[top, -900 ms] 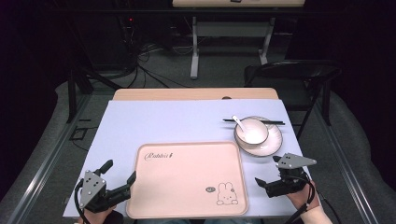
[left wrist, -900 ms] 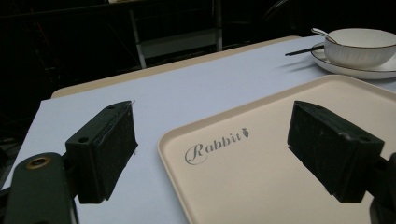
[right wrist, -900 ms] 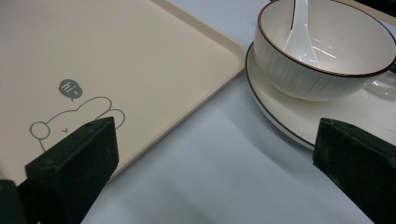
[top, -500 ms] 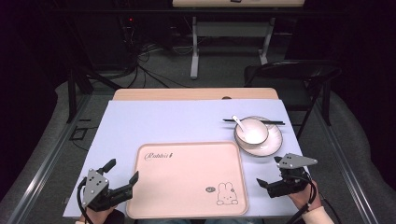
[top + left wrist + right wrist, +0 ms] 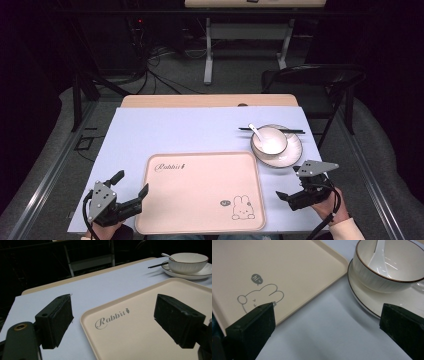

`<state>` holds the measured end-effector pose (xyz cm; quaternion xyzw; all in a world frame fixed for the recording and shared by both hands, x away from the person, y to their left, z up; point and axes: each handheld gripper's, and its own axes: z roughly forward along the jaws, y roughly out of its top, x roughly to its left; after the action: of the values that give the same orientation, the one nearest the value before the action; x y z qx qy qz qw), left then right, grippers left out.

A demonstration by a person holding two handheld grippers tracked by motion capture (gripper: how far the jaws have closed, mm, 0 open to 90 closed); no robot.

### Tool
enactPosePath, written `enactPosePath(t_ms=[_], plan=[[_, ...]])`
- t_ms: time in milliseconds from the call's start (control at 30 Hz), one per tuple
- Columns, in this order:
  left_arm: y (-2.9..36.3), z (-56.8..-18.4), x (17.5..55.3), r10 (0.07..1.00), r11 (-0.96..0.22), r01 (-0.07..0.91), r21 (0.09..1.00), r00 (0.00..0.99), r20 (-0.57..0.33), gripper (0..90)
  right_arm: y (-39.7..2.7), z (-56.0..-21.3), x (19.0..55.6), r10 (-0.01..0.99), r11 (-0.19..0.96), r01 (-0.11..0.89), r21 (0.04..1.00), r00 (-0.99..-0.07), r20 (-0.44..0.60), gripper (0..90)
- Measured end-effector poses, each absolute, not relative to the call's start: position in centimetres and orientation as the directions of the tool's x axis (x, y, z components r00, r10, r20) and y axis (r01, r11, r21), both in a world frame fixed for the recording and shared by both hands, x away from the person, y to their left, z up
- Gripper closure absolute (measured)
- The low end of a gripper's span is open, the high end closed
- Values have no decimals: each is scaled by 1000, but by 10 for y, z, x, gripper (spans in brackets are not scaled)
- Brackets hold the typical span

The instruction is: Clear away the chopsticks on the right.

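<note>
A person is holding two black claws low over the near edge of a table (image 5: 165, 130) covered in pale lilac sheeting. The left claw (image 5: 131, 186) is standing wide open with nothing between its pads, straddling the near left rim of the flat beige rectangular plastic tray printed with "Rabbit" and a cartoon bunny (image 5: 200, 190); in the left claw view one pad is hanging over the lilac cover and the other over the tray's surface. The right claw (image 5: 287, 197) is also gaping at full width and gripping nothing, sitting just beside the tray's near right corner and pointing toward the white ribbed ceramic bowl with a dark rim (image 5: 387, 270).

That bowl is sitting on a white saucer plate with a dark edge (image 5: 367, 302), well right of the tray's far corner, with a white ceramic spoon (image 5: 378, 250) resting inside it and a pair of dark chopsticks (image 5: 272, 129) lying across the plate's far side.

By the look of things, the work is only beginning: the tray is bare and nothing is being lifted. Approaching the bowl set, grasping it and placing it are all remaining.
</note>
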<state>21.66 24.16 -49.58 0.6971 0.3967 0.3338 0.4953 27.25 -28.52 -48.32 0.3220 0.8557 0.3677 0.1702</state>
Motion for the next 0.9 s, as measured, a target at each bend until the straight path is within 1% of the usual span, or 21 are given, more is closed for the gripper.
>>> enactPosePath(t_ms=[67,133,233,267,400,733,900], plan=[[241,-496,217,881,-199,219,955,468,76,154,-284,-477,276,648,558,411,721,-759,-69,0],[240,-495,218,879,-201,219,955,470,77,154,-285,-473,282,625,588,423,690,-779,-55,0],[239,-495,218,874,-206,216,954,478,81,154,-287,-467,286,606,610,410,679,-792,-66,0],[238,-495,218,869,-222,212,952,486,94,154,-289,-459,290,599,635,399,661,-795,-95,0],[238,-495,218,869,-222,213,951,486,94,154,-293,-451,298,585,656,384,649,-802,-117,0],[242,-495,213,876,-216,216,952,473,92,154,-307,-430,336,540,728,362,583,-826,-160,0],[243,-495,211,879,-214,216,953,467,92,154,-311,-424,350,508,753,335,566,-843,-177,0]])
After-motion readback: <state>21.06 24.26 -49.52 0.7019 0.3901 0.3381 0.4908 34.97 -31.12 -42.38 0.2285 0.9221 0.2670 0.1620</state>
